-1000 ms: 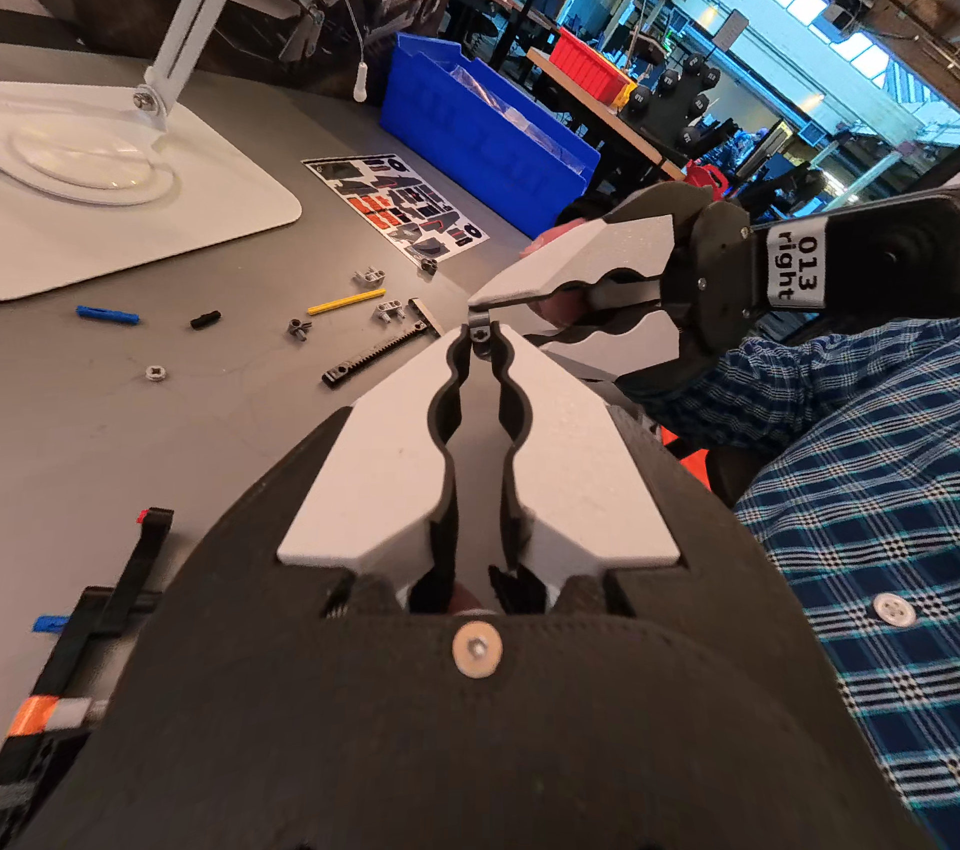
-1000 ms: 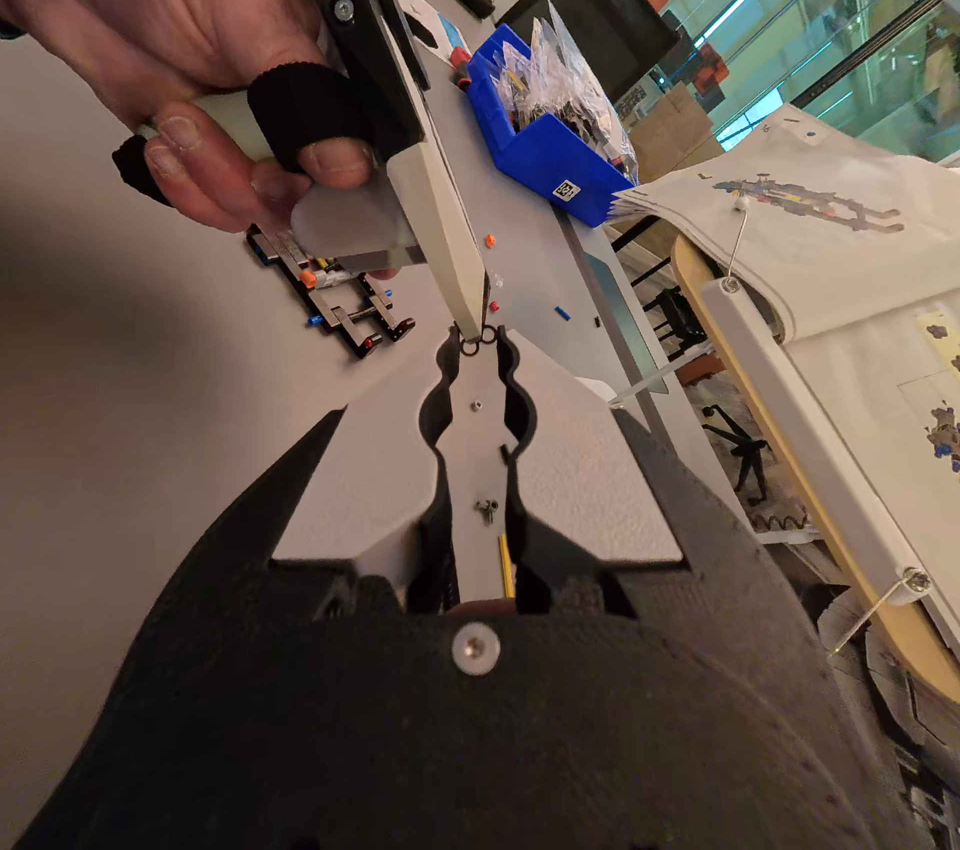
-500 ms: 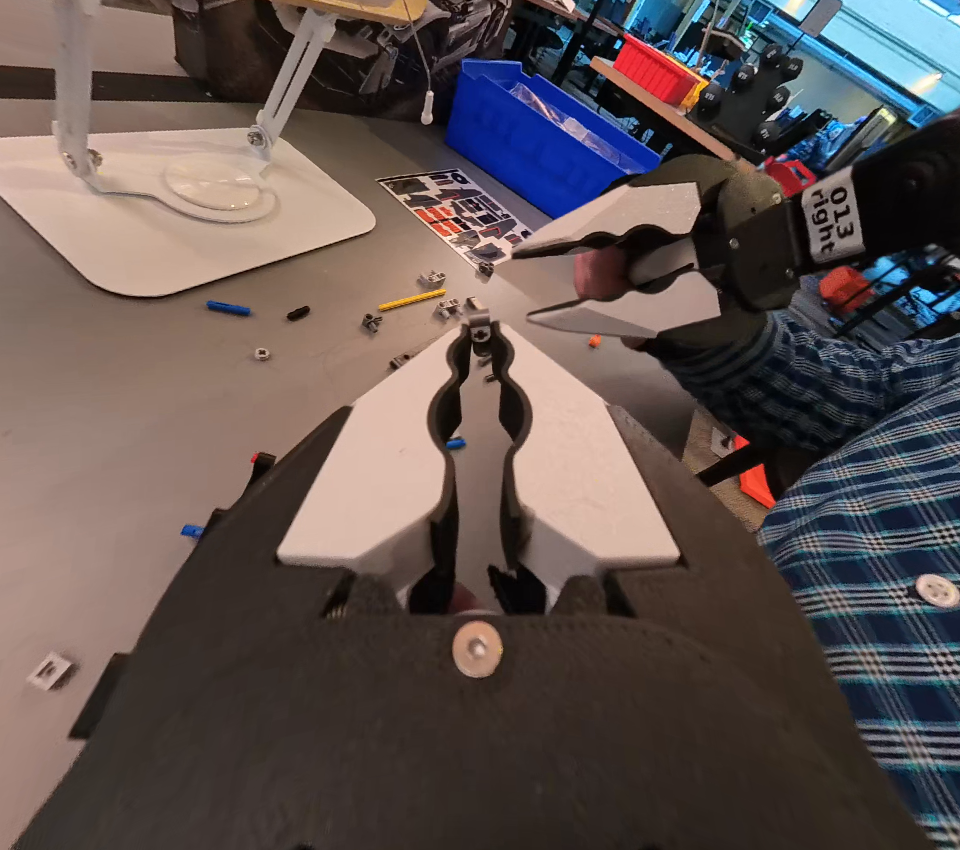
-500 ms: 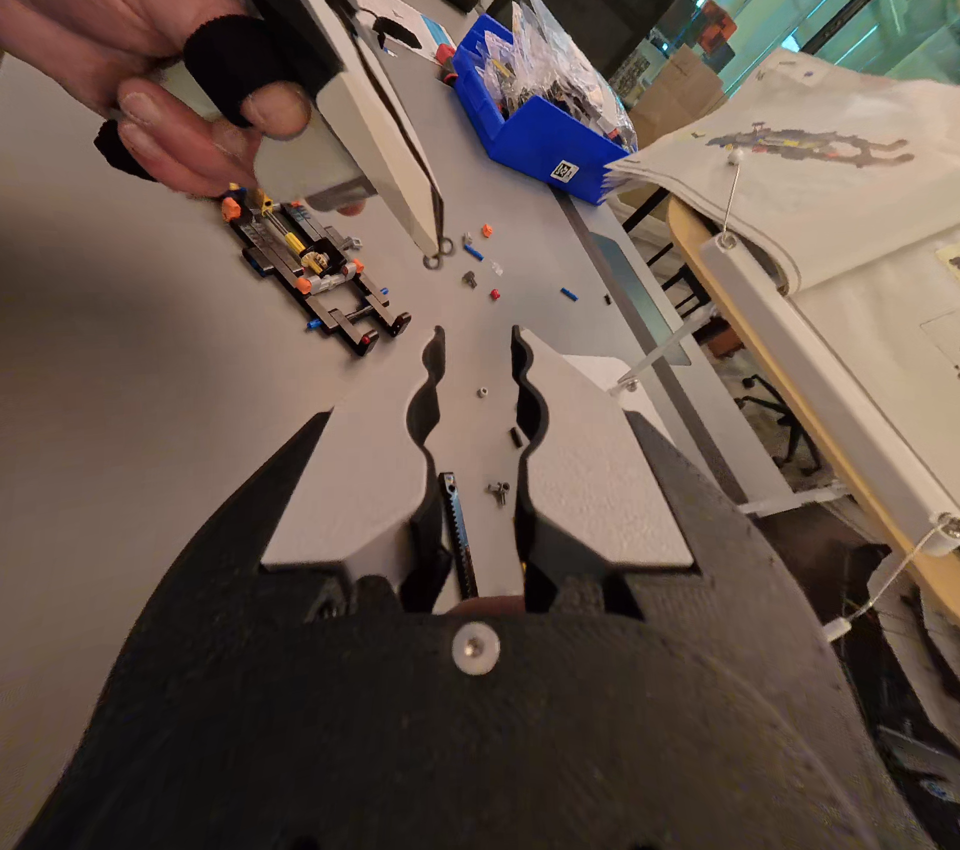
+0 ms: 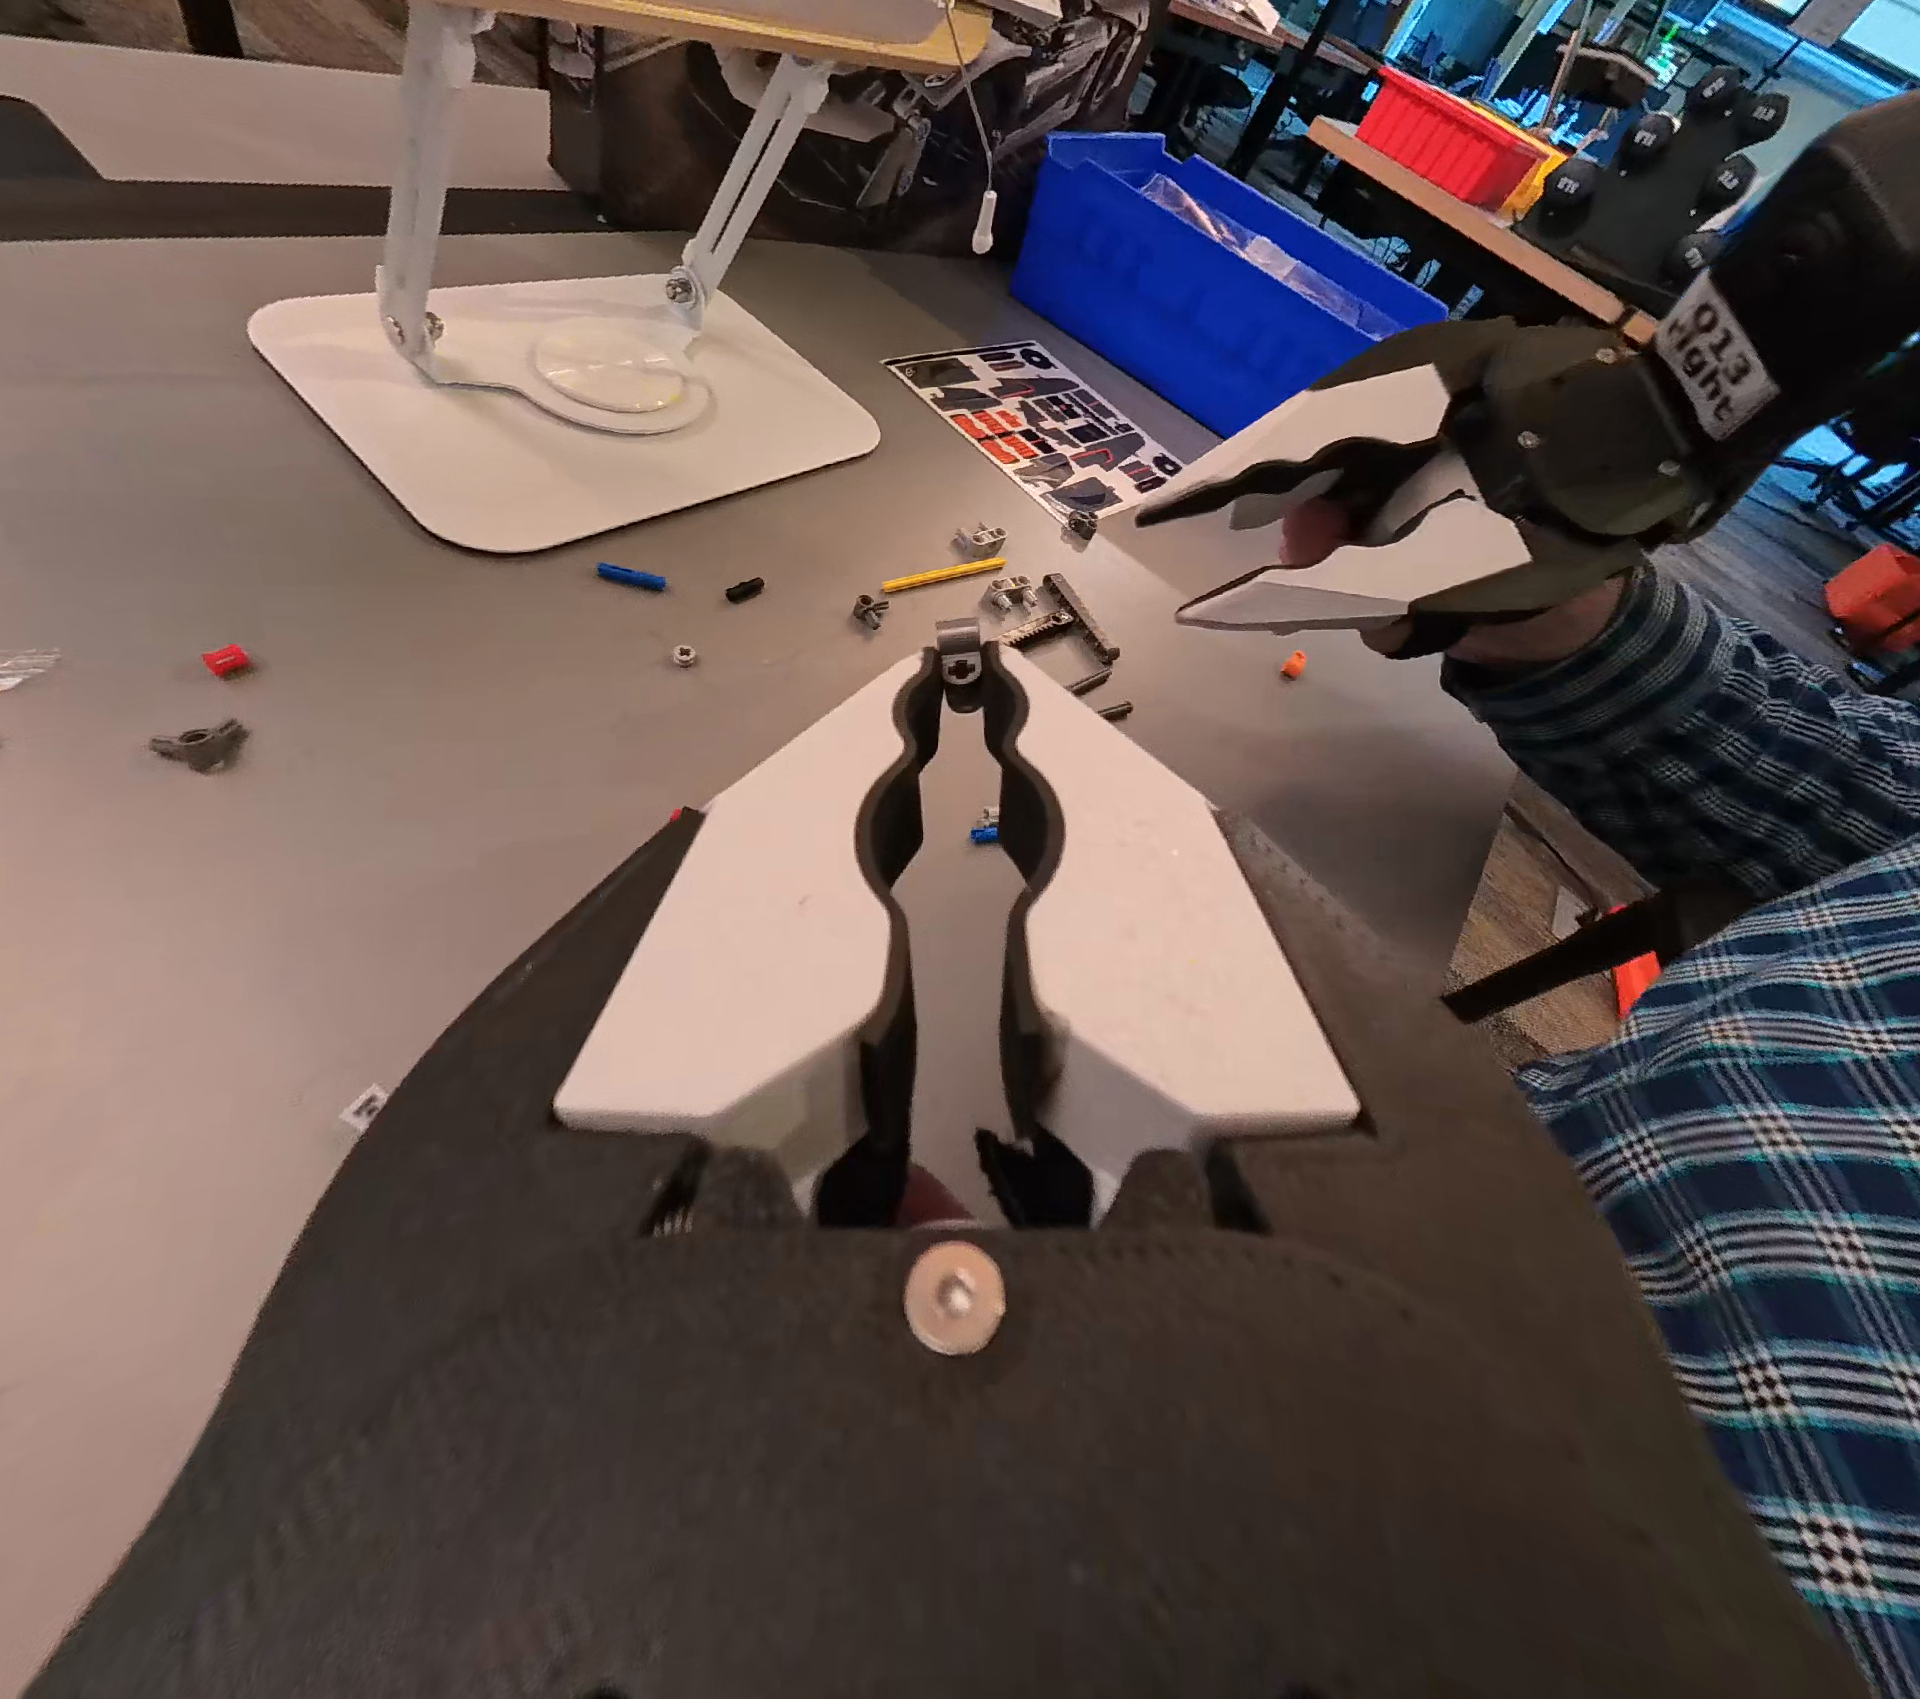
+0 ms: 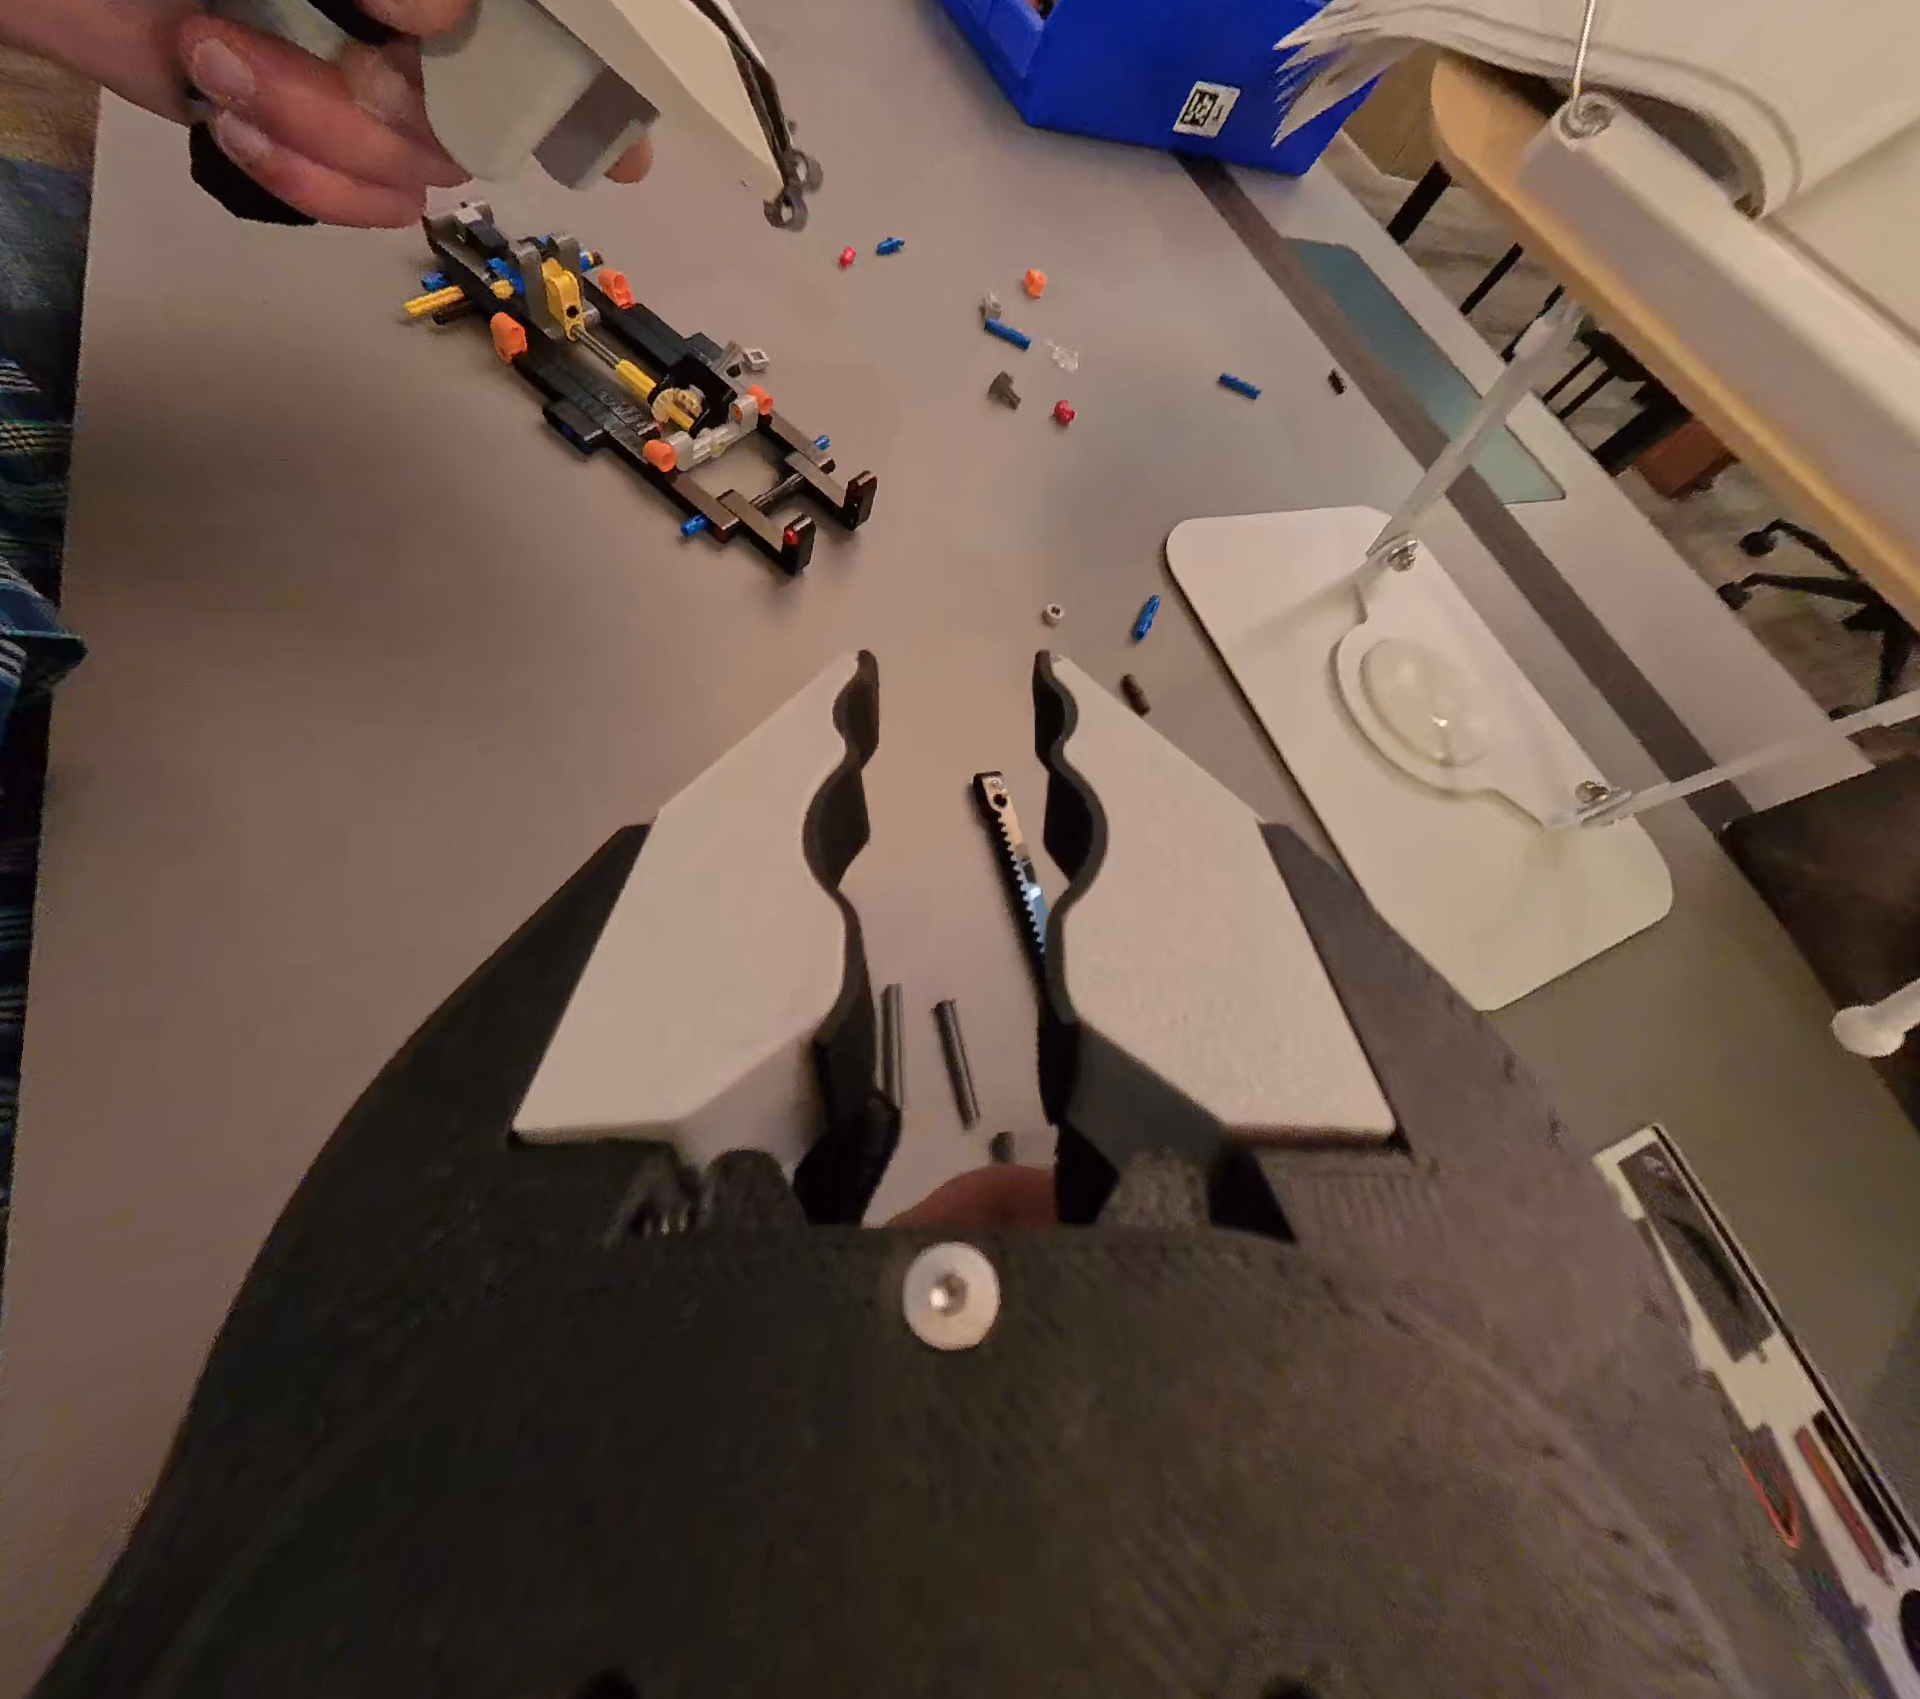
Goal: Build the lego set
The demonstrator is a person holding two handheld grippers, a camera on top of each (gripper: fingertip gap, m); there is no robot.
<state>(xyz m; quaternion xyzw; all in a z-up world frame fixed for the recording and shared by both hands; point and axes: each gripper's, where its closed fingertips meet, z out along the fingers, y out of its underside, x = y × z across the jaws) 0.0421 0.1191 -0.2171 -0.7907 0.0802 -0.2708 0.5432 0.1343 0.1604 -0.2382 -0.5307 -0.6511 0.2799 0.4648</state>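
Observation:
My left gripper [image 5: 961, 670] is shut on a small grey connector piece [image 5: 960, 652], held above the grey table. In the right wrist view the same gripper [image 6: 788, 186] shows at the upper left with the piece [image 6: 792, 193] hanging from its tips. My right gripper [image 6: 954, 670] is open and empty above the table; it also shows in the left wrist view [image 5: 1169, 563], to the right of my left gripper. A partly built black, orange and yellow chassis [image 6: 634, 382] lies on the table below the left gripper. A black toothed rack [image 6: 1010, 849] lies between my right fingers.
Loose small pieces lie scattered: a blue pin [image 5: 631, 577], a yellow axle [image 5: 942, 577], a red bush [image 5: 227, 661], an orange bush [image 5: 1292, 664]. A white book stand [image 5: 561, 413] holds the manual. A blue bin [image 5: 1205, 288] and a sticker sheet [image 5: 1039, 428] lie beyond. Tip to tip, the grippers are about 11 cm apart.
My right gripper let go of the grey piece, opened and pulled back to the right. My left gripper kept the piece and both tilted down toward the table.

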